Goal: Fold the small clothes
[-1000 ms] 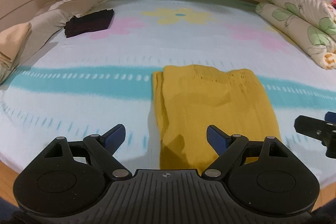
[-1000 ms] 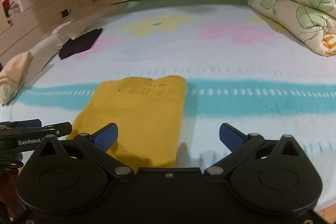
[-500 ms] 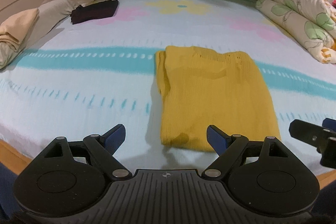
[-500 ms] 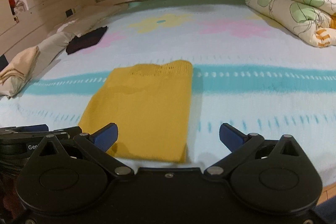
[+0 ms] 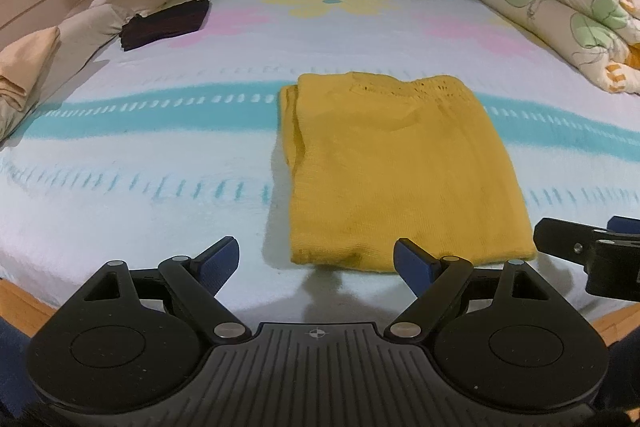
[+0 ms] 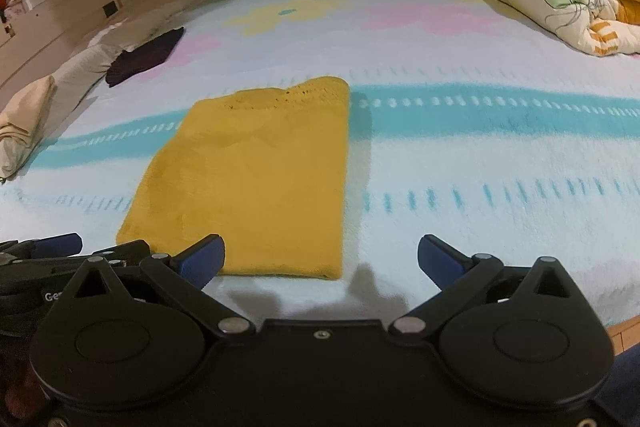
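A yellow knit garment (image 5: 396, 163) lies folded into a long rectangle on the bed, its near hem close to the bed's front edge. My left gripper (image 5: 318, 259) hovers open just before the hem's left corner, nothing between its blue pads. In the right wrist view the same yellow garment (image 6: 256, 179) lies left of centre, and my right gripper (image 6: 320, 259) stands open over its near right corner, empty. The right gripper's finger (image 5: 580, 247) shows at the right edge of the left wrist view; the left gripper's body (image 6: 44, 255) shows at the left edge of the right wrist view.
The bed carries a pale blue sheet (image 5: 160, 155) with a teal stripe and flowers. A folded dark garment (image 5: 168, 23) lies far left, with beige folded cloth (image 5: 24, 67) beside it. A rolled floral duvet (image 5: 568, 23) fills the far right. The wooden bed edge (image 5: 24, 299) runs below.
Both grippers have drawn back toward the bed's front edge, so the garment's near hem, once under the fingers, now lies just beyond them. Both stay open and empty.
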Motion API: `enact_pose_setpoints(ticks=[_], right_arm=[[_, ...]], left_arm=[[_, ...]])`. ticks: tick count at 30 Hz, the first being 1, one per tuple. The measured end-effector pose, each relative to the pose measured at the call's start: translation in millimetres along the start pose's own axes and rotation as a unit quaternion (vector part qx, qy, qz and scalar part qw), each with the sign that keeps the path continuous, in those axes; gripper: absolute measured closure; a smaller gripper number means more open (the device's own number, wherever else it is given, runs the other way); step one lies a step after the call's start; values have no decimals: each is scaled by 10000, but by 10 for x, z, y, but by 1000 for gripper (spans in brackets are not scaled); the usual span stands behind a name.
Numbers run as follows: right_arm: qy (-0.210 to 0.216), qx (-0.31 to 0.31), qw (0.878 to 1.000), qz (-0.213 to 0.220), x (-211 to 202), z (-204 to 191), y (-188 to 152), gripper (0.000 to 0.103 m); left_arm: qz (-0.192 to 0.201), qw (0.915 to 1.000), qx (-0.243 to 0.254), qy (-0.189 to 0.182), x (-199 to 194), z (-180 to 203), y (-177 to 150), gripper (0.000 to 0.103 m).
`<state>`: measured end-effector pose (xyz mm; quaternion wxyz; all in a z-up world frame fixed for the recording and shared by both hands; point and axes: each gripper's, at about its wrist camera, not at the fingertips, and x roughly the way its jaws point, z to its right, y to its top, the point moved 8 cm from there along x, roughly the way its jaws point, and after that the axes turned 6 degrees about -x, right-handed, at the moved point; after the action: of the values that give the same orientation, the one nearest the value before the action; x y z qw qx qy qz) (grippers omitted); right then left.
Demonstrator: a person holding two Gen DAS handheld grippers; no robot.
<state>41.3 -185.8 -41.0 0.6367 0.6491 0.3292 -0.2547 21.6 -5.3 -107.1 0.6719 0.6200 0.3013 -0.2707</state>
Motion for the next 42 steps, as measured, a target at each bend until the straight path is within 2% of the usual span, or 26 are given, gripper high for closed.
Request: enact_pose_setpoints(ticks=[21, 42], right_arm=[[-130, -53, 9997, -194, 149, -1, -19, 1], [-185, -101, 9997, -158, 151, 16, -8, 1]], left_arm=[[-144, 9999, 18, 55, 108, 67, -13, 19], [-193, 9997, 7, 120, 139, 58, -14, 19]])
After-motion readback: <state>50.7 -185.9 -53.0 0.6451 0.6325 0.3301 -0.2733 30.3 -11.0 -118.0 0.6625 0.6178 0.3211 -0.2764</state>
